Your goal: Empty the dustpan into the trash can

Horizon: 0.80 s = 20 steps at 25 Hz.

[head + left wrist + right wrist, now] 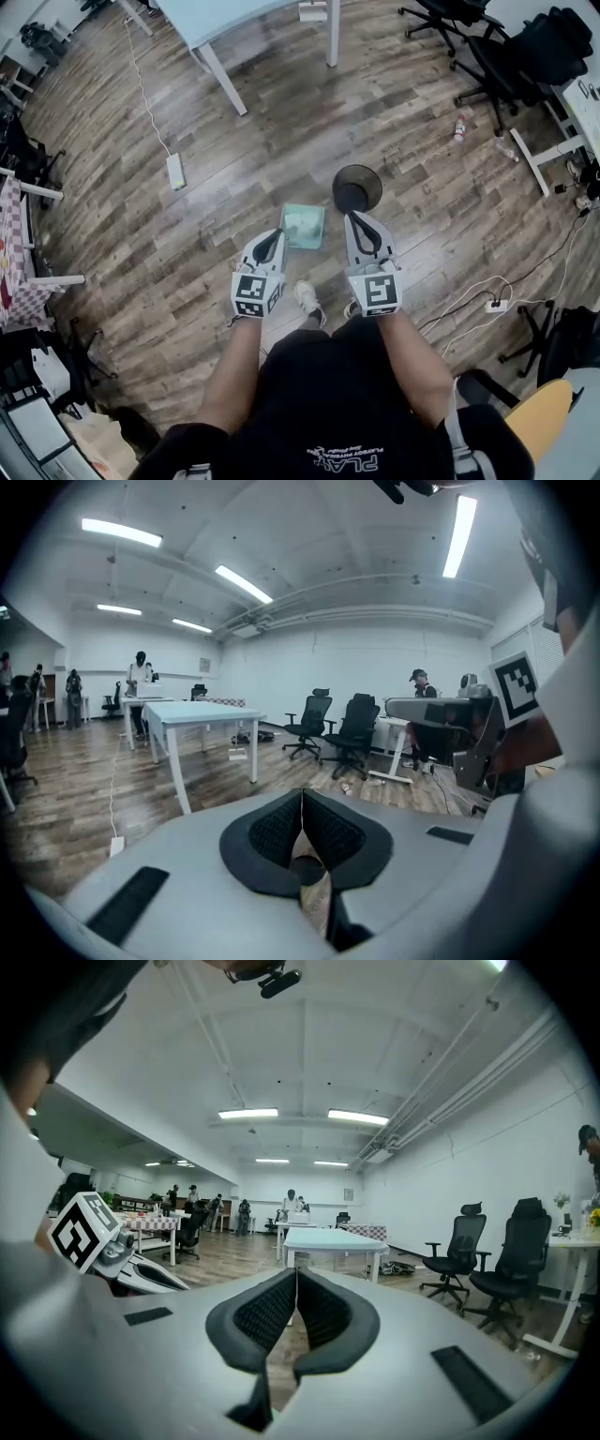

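Dustpan (pixel 317 236) holding pale scraps (pixel 298 222) lies on floor (pixel 187 272) beside dark-mouthed trash can (pixel 337 190); left gripper (pixel 277 236) and right gripper (pixel 355 219) are both closed, empty.

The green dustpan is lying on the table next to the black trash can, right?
No, the place is wrong. The green dustpan is lying on the floor next to the black trash can. The head view shows it.
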{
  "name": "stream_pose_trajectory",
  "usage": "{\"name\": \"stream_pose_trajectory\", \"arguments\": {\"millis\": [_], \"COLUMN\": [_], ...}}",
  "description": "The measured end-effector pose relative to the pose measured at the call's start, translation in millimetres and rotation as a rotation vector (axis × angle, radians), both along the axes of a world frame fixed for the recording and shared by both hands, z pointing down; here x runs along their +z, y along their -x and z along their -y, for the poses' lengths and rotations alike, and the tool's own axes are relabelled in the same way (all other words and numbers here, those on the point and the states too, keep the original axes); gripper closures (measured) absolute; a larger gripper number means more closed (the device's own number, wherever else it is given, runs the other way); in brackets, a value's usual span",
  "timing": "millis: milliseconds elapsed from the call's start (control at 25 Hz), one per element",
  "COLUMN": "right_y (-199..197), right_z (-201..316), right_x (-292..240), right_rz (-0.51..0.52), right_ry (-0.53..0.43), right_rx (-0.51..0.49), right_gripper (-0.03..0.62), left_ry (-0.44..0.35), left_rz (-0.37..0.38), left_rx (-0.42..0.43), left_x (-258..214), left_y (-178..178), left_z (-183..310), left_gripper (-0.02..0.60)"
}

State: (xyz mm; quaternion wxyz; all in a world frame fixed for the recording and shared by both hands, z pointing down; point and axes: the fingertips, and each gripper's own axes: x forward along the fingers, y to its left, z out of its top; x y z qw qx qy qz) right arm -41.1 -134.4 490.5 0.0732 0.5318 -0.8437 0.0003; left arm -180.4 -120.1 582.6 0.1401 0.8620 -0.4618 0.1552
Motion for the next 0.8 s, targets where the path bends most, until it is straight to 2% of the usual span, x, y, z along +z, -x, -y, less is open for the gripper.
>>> {"name": "stream_pose_trajectory", "arguments": {"millis": [200, 360, 480, 520, 560, 600, 800], "right_y": [5.6, 10.3, 15.6, 17.6, 19.6, 21.2, 28.2], "right_z": [8.1, 9.1, 6.0, 5.6, 5.9, 6.9, 7.7], "right_x": [32.0, 57.7, 76.0, 81.2, 85.7, 89.8, 106.6], "right_rz": [0.039, 0.041, 0.043, 0.043, 0.042, 0.04, 0.037], "right_ry": [0.087, 0.138, 0.173, 0.183, 0.192, 0.198, 0.222], "right_rx": [0.0, -0.014, -0.026, -0.029, -0.033, -0.037, -0.053], "right_gripper": [0.569, 0.569, 0.569, 0.569, 0.569, 0.569, 0.569], "left_ry": [0.078, 0.156, 0.208, 0.228, 0.248, 0.268, 0.38], "left_rz": [0.046, 0.118, 0.117, 0.11, 0.107, 0.11, 0.14], "left_rx": [-0.061, -0.077, -0.08, -0.074, -0.066, -0.063, -0.097], "left_x": [33.0, 66.1, 86.7, 93.6, 100.5, 107.4, 143.8], "left_y": [9.5, 10.6, 10.1, 8.9, 7.5, 6.5, 10.9], "left_z": [4.7, 5.7, 4.1, 3.9, 4.0, 4.9, 5.1], "left_gripper": [0.558, 0.558, 0.557, 0.537, 0.451, 0.426, 0.366]}}
